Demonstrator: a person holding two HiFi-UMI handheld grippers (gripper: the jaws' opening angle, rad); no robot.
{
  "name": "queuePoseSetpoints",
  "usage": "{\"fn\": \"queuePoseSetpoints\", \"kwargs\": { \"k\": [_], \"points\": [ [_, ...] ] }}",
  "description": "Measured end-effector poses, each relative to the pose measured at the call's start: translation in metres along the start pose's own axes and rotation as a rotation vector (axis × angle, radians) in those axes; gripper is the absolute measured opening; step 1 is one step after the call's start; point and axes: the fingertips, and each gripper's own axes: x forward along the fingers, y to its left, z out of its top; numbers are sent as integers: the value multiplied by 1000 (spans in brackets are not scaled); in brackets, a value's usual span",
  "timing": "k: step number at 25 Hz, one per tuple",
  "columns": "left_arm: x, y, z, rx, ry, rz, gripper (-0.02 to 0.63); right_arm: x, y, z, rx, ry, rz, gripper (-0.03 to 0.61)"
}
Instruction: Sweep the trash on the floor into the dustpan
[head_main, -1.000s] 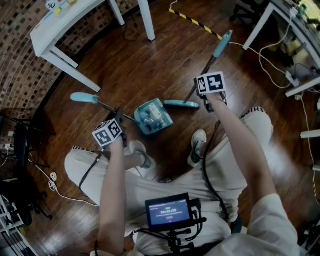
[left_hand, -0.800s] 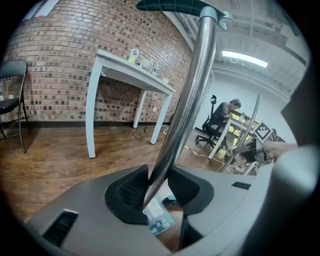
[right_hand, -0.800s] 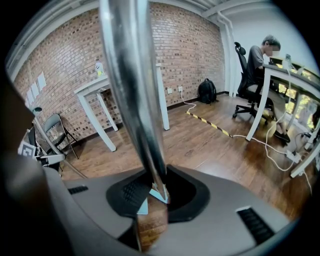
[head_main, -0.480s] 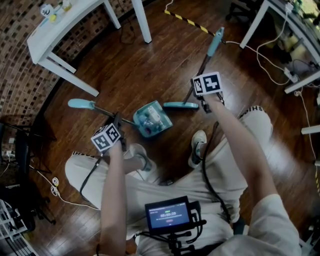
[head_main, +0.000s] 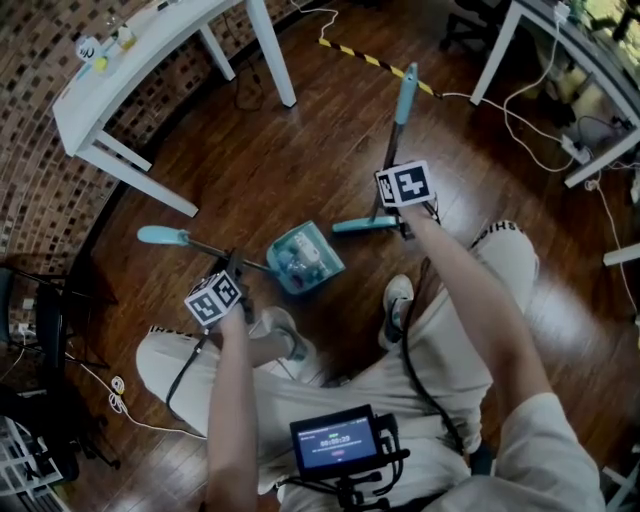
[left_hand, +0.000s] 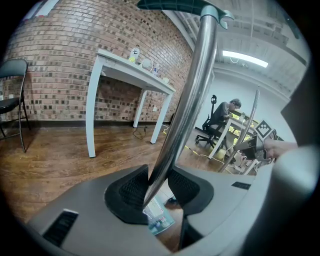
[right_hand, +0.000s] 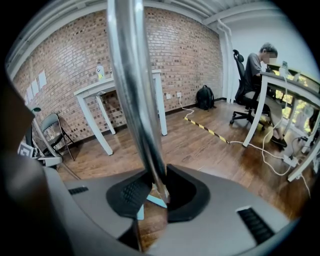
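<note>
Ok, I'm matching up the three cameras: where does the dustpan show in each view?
Head view: dustpan on the floor at centre, left of the broom head.
Left gripper view: bottom centre, glimpsed below the jaws, which clamp its metal handle.
Right gripper view: the pan does not show.
Shared landmark: the white table against the brick wall.

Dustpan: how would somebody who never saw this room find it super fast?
Start at the white table by the brick wall, then look down across the dark wooden floor toward the person's shoes. Just in front of them sits the dustpan, a teal scoop. Unlike the flat-headed teal broom beside it, it is box-shaped with pale trash inside.
</note>
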Motion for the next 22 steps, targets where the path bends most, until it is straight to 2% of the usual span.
{"fn": "queuePoseSetpoints", "kwargs": {
  "k": [3, 5, 8, 11, 15, 17, 19, 22],
  "points": [
    [-2, 1, 1, 26, 14, 28, 112, -2, 0, 9, -23, -30, -12, 106],
    [-6, 2, -2, 12, 46, 46, 118, -3, 0, 9, -16, -28, -11, 106],
    [-21, 1, -8, -27, 71, 39, 226, -1, 1, 1, 7, -9, -1, 106],
    [-37, 0, -2, -52, 56, 32, 238, -2, 1, 6, 21, -24, 1, 106],
    [-63, -1, -7, -170, 30, 50, 238, -4, 5, 11, 33, -28, 9, 106],
    [-80, -15, -7, -157, -12, 47, 236, -6, 3, 12, 28, -32, -1, 106],
    [-94, -47, 0, -104, -63, -31, 235, -9, -2, 16, 17, -46, -18, 106],
    [-110, -116, 16, 9, -129, -220, 153, -14, -12, 22, 2, -65, -46, 106]
  ]
}}
